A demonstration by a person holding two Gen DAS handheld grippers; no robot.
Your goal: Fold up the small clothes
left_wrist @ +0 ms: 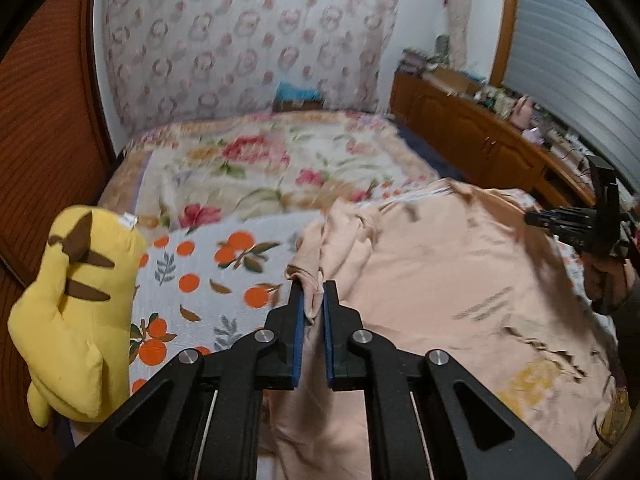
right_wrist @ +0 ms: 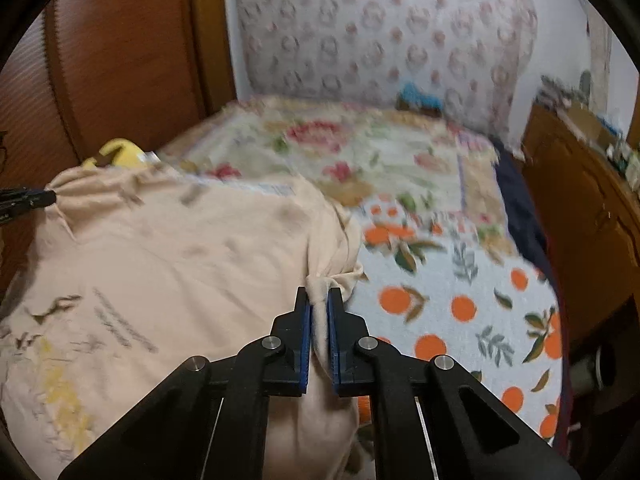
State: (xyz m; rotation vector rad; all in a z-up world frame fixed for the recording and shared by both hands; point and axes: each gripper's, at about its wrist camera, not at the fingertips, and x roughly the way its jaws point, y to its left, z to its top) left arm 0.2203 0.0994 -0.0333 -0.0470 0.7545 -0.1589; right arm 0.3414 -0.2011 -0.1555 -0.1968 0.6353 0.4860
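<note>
Left hand-held gripper (left_wrist: 313,300) at bottom centre, blue pads pinched on bunched edge of peach shirt (left_wrist: 432,280). Shirt spread across right half of bed (left_wrist: 192,264), dark print and yellow patch on it. Right hand-held gripper (left_wrist: 538,218) at far right edge, tips at shirt's far edge; grip unclear. Yellow plush toy (left_wrist: 76,308) with brown stripes at left, on orange-print sheet. Floral blanket (left_wrist: 256,160) beyond. Wooden cabinet (left_wrist: 480,140) along right wall, clutter on top. Picture blurred.

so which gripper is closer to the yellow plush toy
Left. The left gripper pinches the peach shirt at the edge nearest the yellow plush toy, with only orange-print sheet between them. The right gripper grips the shirt's opposite edge, the whole garment away.
</note>
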